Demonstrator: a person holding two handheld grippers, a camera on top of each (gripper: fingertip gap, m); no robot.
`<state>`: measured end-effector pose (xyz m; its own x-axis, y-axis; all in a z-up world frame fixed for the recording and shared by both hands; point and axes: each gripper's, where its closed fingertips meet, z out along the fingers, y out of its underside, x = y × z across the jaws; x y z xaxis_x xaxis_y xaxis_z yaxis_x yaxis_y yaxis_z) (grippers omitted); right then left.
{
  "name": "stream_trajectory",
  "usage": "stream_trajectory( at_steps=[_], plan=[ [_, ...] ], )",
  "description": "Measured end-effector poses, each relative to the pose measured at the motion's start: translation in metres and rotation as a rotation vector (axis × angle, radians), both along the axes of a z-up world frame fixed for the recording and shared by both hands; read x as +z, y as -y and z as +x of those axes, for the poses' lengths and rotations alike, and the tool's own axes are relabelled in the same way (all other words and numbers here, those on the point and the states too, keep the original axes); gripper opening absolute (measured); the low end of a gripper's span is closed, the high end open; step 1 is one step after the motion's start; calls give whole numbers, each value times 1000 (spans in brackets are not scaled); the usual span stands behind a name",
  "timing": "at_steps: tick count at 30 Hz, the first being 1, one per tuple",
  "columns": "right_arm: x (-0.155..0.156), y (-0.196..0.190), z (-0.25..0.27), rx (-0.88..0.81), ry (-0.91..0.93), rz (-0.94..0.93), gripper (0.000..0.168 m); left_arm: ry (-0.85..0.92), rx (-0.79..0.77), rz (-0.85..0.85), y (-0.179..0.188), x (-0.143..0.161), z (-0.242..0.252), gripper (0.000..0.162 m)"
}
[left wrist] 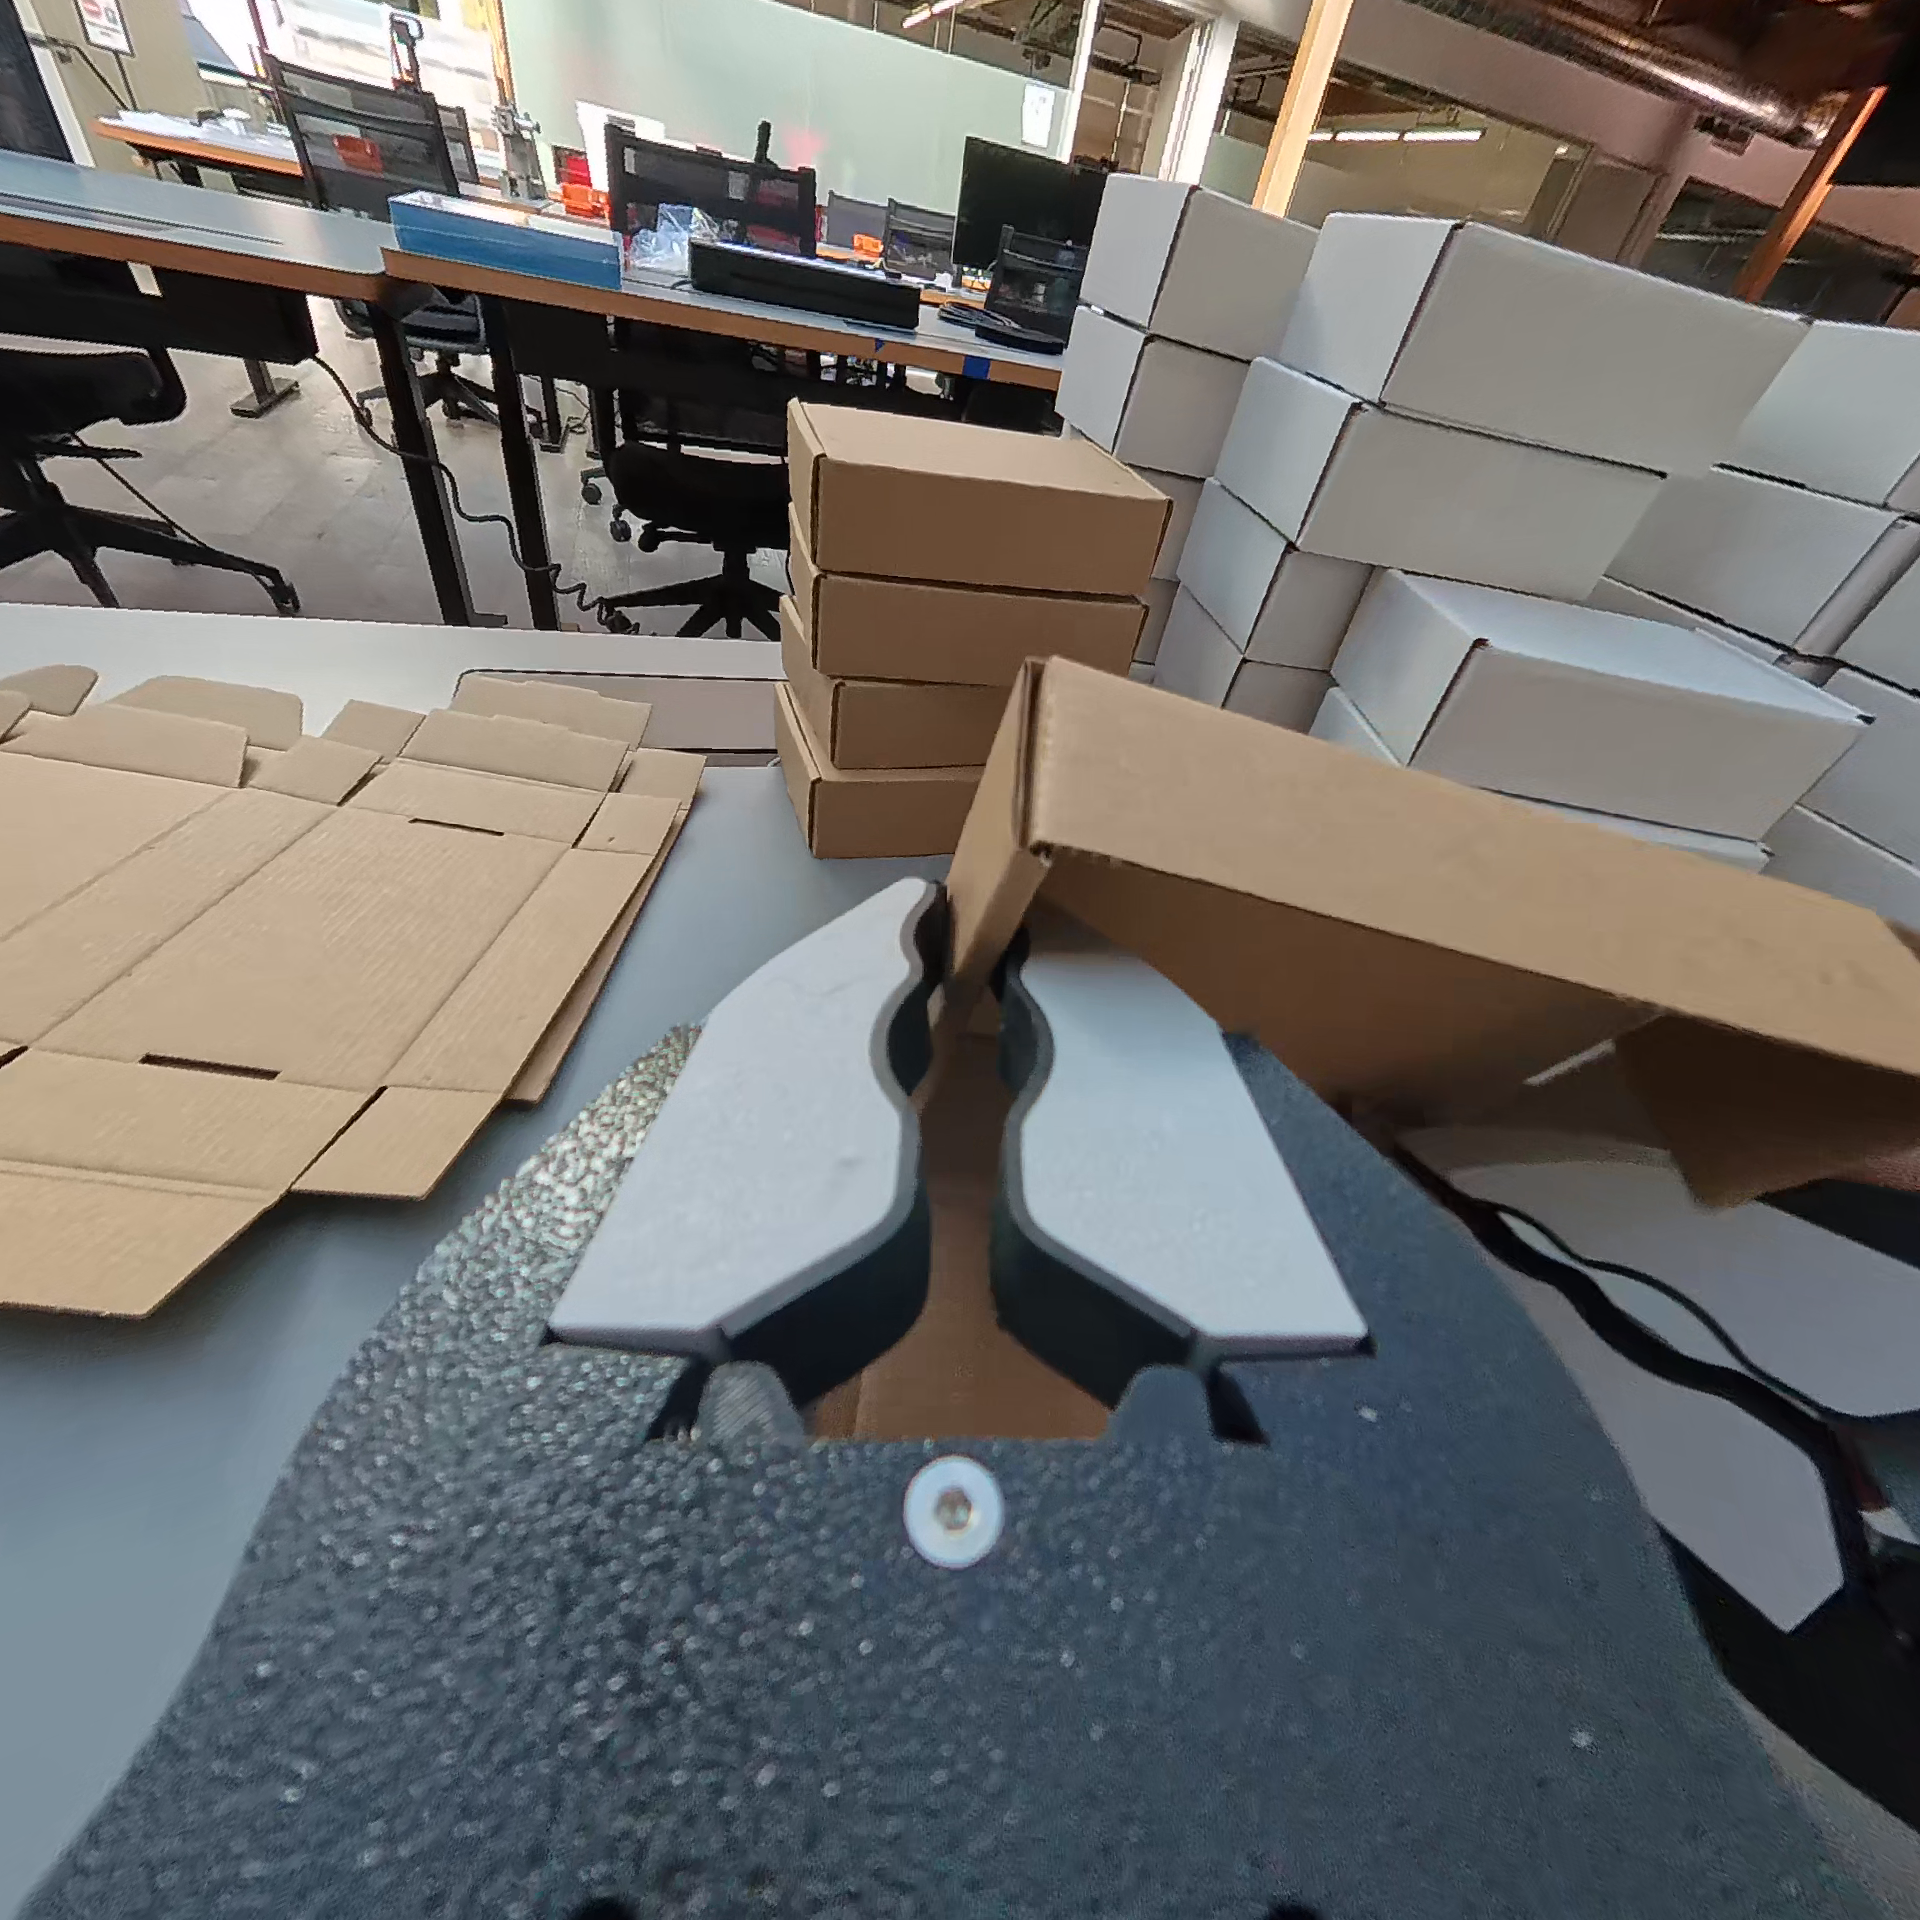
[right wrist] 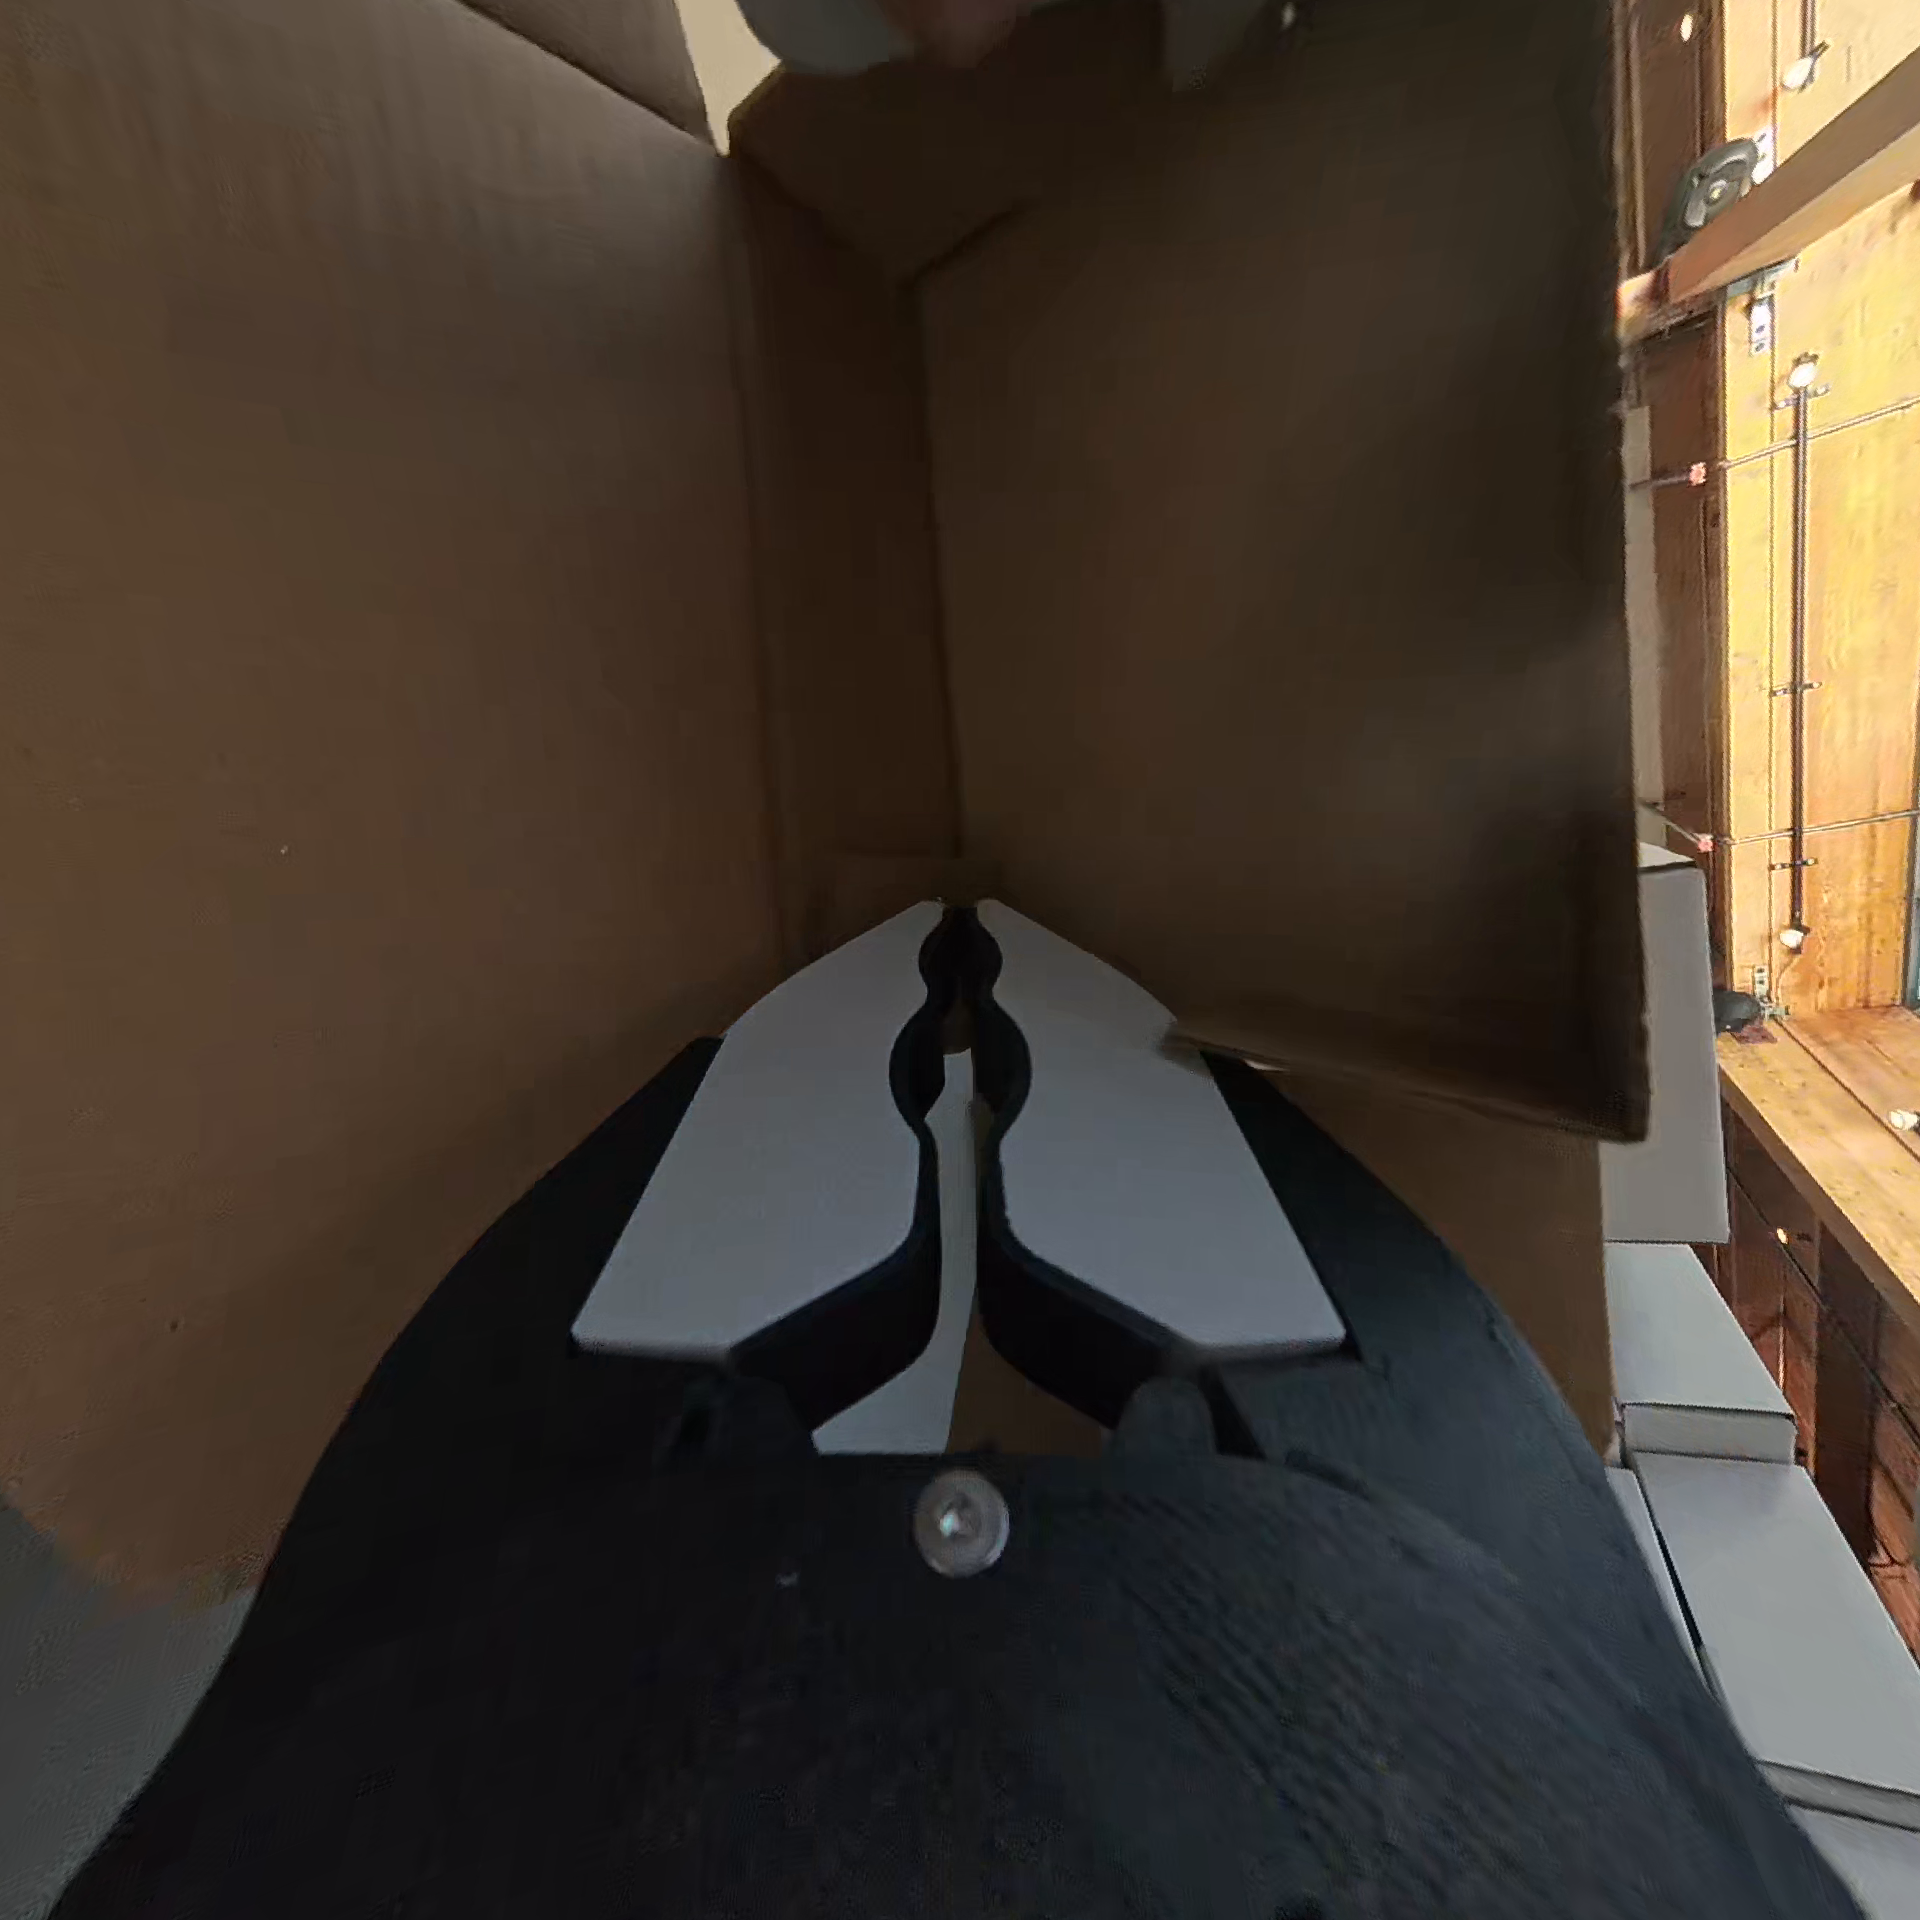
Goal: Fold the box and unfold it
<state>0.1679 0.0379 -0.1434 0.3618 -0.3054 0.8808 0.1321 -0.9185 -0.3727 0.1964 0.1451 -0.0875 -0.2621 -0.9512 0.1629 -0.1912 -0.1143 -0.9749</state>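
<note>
Pinching a side flap of the brown box [left wrist: 1382, 894], the left tool [left wrist: 971, 961] has its two grey fingers [left wrist: 769, 1132] pressed against the cardboard near their tips, one on each side of the flap. The box is lifted off the desk [left wrist: 156, 1558] and tilted, its long panel running up and to the right across the left wrist view, with a loose flap hanging at the lower right. A black cable [left wrist: 1621, 1309] trails beneath it.

To the left, flat sheets [left wrist: 291, 935] of unfolded cardboard lie spread on the desk, overlapping one another. Behind the held box stands a stack [left wrist: 956, 634] of four folded brown boxes, and to its right a wall of white boxes [left wrist: 1507, 468] piled several high. Farther back are long tables, black chairs and monitors.

In the right wrist view, the right tool [right wrist: 961, 914] points into the box's [right wrist: 416, 623] shadowed inside, where panels meet at a corner just ahead of its tips. Its fingers [right wrist: 790, 1143] are drawn together so the tips nearly meet, and a thin cardboard edge runs down the gap between them; the tool appears to be nipping that edge. White boxes [right wrist: 1704, 1475] and wooden shelving [right wrist: 1829, 623] show at the right.
</note>
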Motion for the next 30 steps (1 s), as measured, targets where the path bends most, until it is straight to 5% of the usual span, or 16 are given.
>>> stream_trajectory(
  at_steps=[6, 10, 16, 21, 30],
  plan=[
    [26, 3, -10, 49, 39, 183, 0, -18, 40, 49, -20, -12, 7, 5],
    [52, 2, -35, 199, -81, 544, 2, -27, 63, 62, -37, -13, 12, 6],
    [95, 102, -18, 29, 11, 991, 16, -56, 36, 26, -55, -16, 11, 5],
    [73, 102, 13, 82, -298, 1130, 66, -81, -49, -12, -43, -17, 9, 5],
    [62, 45, 5, 326, -568, 963, 59, -104, -105, 11, -30, -21, 10, 5]
  ],
)
